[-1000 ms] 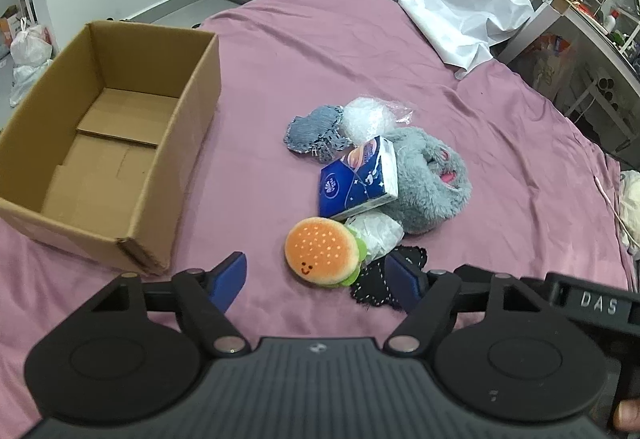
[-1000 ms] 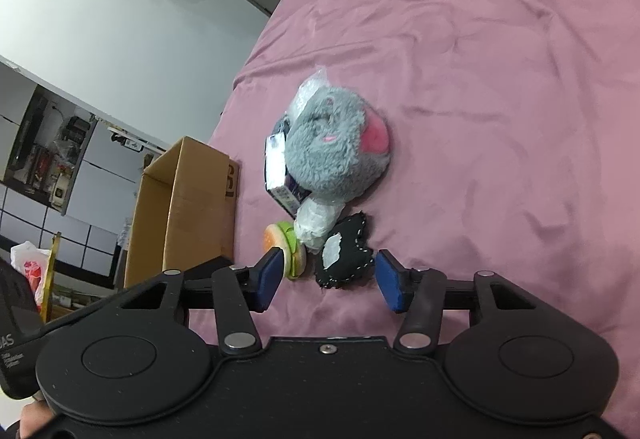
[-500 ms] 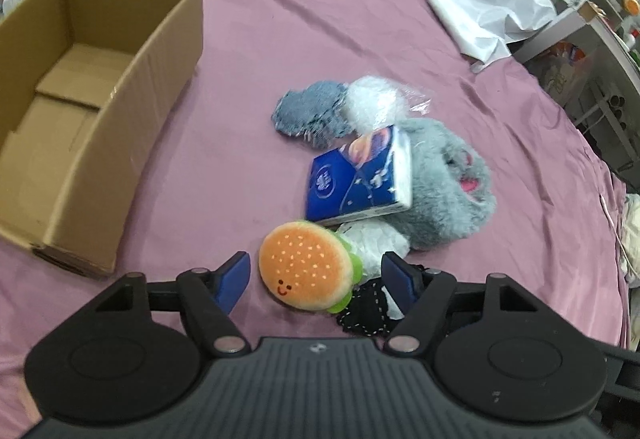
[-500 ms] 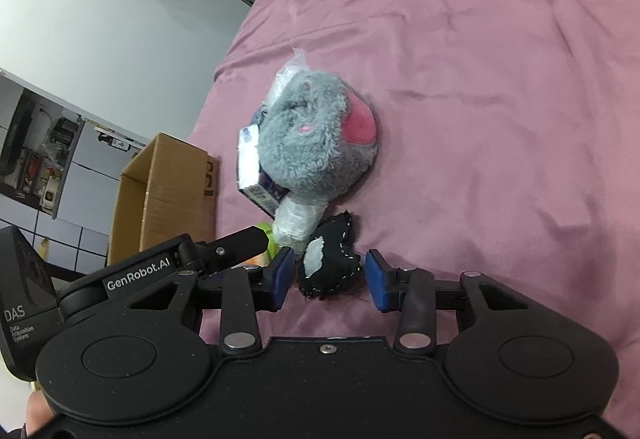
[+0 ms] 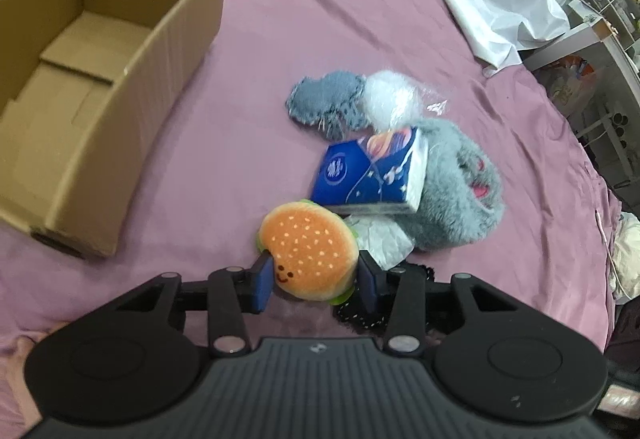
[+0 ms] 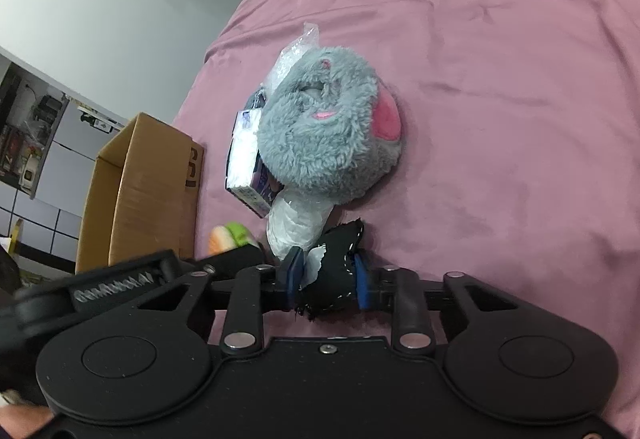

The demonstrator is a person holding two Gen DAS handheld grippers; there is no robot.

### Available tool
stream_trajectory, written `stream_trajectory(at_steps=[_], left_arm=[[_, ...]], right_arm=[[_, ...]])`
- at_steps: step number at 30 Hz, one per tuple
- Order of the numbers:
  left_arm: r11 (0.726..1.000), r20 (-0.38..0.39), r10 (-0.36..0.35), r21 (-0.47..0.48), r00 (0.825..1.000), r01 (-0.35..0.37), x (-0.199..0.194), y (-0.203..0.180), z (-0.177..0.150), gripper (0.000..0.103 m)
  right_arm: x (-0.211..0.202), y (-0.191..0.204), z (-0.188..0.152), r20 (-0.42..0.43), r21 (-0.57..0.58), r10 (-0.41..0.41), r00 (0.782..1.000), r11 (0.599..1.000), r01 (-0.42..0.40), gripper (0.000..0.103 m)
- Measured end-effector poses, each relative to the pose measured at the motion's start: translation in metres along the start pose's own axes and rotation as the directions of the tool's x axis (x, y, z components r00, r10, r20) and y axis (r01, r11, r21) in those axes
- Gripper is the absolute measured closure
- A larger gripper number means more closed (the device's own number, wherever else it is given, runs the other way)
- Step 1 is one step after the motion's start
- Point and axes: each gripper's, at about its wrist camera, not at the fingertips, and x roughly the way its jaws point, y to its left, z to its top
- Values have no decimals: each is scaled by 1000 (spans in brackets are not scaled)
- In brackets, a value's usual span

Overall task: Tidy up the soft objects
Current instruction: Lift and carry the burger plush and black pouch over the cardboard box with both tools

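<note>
Mauve bedsheet carries the whole pile; nothing is boxed yet. Left gripper is closing on the burger plush, pads touching it. Right gripper is closing on the black fabric piece. Cardboard box stands empty, ahead-left of the left gripper; grey plush and tissue pack remain ahead.

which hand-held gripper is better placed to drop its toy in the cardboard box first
Left, likely. The left hand-held gripper is closing on the burger plush, with the open cardboard box just beside it. The right hand-held gripper, closing on the black plush, sits farther from it.
</note>
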Motion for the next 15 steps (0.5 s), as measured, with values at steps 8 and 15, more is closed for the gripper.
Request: stream_trajectory(at_steps=[8,15], left_arm=[[999,40,0,44,999,-1,-25,-8,4,61],[998,90,8,61,996,-13,-49,-11,7,61]], right_arm=[[-16,11,3,51,-34,22,998,999,-20,80],[-34,16,5,102,-49,65,993,997,-60,80]])
